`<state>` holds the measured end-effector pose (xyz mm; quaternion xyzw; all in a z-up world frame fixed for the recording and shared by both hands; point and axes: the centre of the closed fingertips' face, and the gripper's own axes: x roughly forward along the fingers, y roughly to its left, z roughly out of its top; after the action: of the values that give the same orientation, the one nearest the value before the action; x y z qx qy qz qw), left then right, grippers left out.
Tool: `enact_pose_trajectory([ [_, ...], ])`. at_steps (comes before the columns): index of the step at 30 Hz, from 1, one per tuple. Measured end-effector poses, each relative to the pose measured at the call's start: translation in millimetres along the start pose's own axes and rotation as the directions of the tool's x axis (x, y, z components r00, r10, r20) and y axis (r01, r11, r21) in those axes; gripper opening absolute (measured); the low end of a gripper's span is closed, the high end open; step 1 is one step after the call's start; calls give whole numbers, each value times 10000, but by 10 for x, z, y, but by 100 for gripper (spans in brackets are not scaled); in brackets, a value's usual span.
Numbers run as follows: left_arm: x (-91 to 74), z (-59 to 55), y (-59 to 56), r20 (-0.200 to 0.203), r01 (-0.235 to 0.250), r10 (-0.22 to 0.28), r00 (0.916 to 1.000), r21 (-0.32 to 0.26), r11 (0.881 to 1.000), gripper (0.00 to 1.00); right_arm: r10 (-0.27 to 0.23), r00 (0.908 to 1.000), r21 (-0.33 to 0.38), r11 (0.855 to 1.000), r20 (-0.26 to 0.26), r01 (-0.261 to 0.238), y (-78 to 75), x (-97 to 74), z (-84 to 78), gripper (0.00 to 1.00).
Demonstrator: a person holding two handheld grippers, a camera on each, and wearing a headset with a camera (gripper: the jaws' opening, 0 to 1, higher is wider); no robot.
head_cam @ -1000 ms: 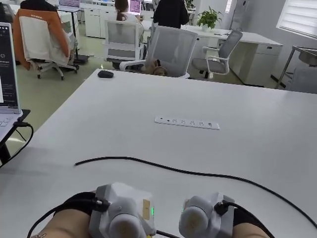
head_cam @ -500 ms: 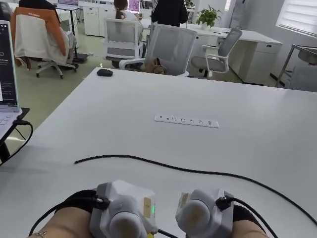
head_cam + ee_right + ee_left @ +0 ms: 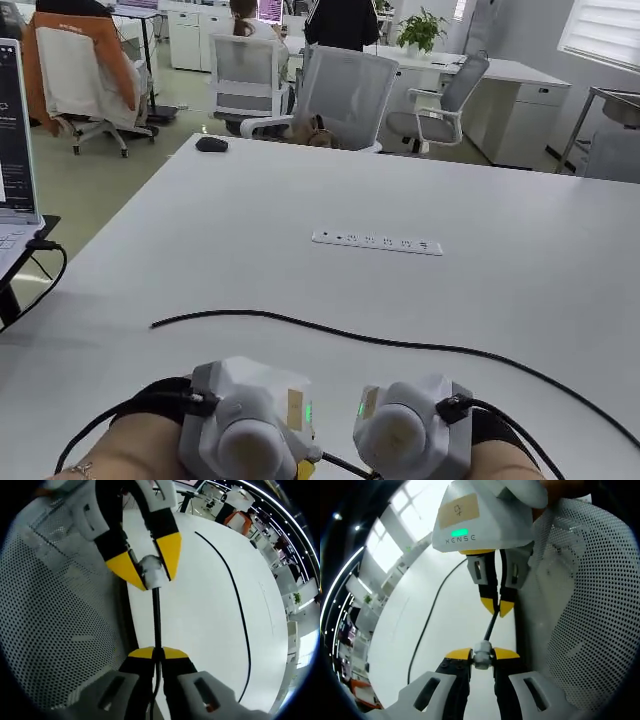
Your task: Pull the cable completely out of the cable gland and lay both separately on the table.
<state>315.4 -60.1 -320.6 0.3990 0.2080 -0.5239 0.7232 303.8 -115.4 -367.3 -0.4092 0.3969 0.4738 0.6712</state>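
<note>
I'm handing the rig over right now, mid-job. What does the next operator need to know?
Left gripper: jaws shut on the cable gland, near the table edge closest to the person.
Right gripper: jaws shut on the black cable, a short way from the gland.
Done: both parts are gripped, and the cable runs straight between the two grippers.
Left: the cable is not yet out of the gland. Pull the two apart until it comes free, then lay each one separately on the table.
</note>
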Motion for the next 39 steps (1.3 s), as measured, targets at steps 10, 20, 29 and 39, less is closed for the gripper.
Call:
enact_pose_trajectory([
  [10, 28, -211, 29, -799, -25, 11, 9968, -184, 9998, 17, -810, 9903, 655, 9939, -1133, 888, -222, -62, -260, 3],
  [20, 19, -241, 20, -932, 61, -67, 9956, -60, 10000, 17, -2002, 9747, -354, 9796, -992, 1976, -1134, -88, -96, 5],
  [29, 28, -259, 16, -944, 108, -123, 9955, -170, 9998, 17, -2723, 9618, 2348, 9335, -276, 2711, -2163, -6, -28, 5],
  [39, 30, -298, 23, -1013, 130, -168, 9947, -383, 9992, 17, -2591, 9652, 3911, 8851, -362, 2522, -2456, 226, -206, 18],
])
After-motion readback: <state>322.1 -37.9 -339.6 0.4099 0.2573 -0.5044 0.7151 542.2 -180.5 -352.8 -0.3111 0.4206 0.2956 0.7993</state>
